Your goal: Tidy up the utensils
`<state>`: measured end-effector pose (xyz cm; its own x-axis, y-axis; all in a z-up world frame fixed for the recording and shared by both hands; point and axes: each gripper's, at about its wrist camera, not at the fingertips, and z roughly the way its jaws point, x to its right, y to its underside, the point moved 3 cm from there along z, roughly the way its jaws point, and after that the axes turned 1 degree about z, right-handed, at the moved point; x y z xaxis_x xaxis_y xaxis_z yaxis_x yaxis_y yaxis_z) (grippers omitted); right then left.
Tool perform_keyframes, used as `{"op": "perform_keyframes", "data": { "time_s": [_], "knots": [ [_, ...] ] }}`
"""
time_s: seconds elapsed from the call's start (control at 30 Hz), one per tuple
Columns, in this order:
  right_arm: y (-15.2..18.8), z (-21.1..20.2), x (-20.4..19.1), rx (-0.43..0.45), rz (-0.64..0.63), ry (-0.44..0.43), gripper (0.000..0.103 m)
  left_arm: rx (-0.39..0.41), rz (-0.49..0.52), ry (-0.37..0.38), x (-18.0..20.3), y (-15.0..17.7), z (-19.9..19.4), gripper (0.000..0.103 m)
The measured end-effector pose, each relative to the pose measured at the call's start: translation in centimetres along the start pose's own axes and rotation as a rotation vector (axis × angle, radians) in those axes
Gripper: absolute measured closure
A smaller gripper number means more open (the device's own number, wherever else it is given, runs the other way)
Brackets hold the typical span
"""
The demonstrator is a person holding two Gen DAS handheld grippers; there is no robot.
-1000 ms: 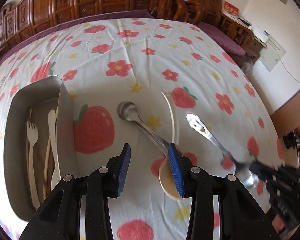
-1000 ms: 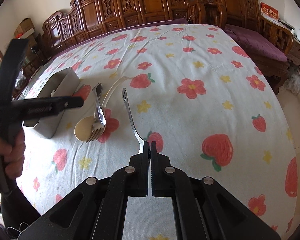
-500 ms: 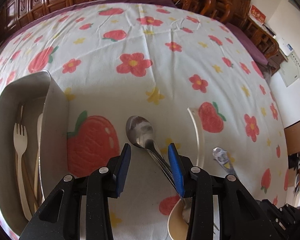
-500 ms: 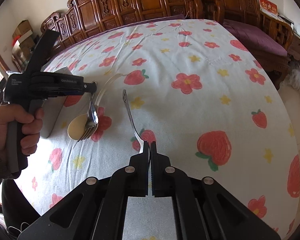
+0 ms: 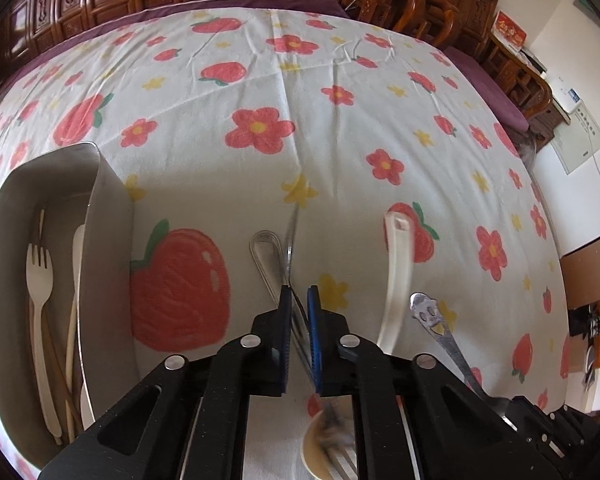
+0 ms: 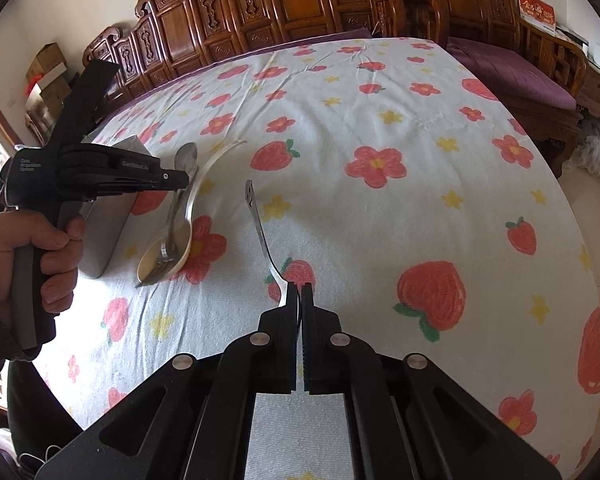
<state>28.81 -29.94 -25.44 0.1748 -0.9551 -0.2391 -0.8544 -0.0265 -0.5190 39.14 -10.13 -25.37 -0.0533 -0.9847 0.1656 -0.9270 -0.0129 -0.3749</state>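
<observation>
Metal fork (image 5: 296, 322): its thin handle is clamped between the blue pads of the left hand-held gripper (image 5: 298, 300); the handle's rounded end (image 5: 265, 242) is seen ahead of the pads, and the tines are lying in the bowl of the cream spoon.
Cream spoon (image 5: 396, 280): laid on the bench just right of the fork, handle pointing away, round bowl (image 6: 164, 258) nearest the person.
Steel spoon (image 6: 260, 232): its bowl end is pinched by the right hand-held gripper (image 6: 300, 296), which is clenched on it; the handle, with small cut-outs at its tip (image 5: 428, 314), is stretched out over the cloth.
Metal tray (image 5: 108, 240): set at the left of the bench, open-topped; a pale fork (image 5: 40, 280) and other pale utensils are lying lengthwise inside.
Bench (image 5: 340, 152): covered by a white cloth printed with red strawberries, red flowers and yellow stars.
Person's hand (image 6: 24, 248): wrapped around the grip of the left hand-held gripper, seen from the right wrist view.
Surroundings: carved wooden furniture (image 6: 284, 12) is ranged beyond the far edge; a purple cushion (image 6: 512, 72) is seen at right.
</observation>
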Motion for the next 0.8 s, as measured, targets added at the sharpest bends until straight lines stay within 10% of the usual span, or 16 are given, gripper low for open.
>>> {"op": "perform_keyframes", "data": {
  "time_s": [0.8],
  "knots": [
    [-0.8, -1.6, -0.8, 0.065, -0.01, 0.012, 0.1, 0.113, 0.102, -0.019, -0.1, 0.2, -6.3, 0.102]
  ]
}}
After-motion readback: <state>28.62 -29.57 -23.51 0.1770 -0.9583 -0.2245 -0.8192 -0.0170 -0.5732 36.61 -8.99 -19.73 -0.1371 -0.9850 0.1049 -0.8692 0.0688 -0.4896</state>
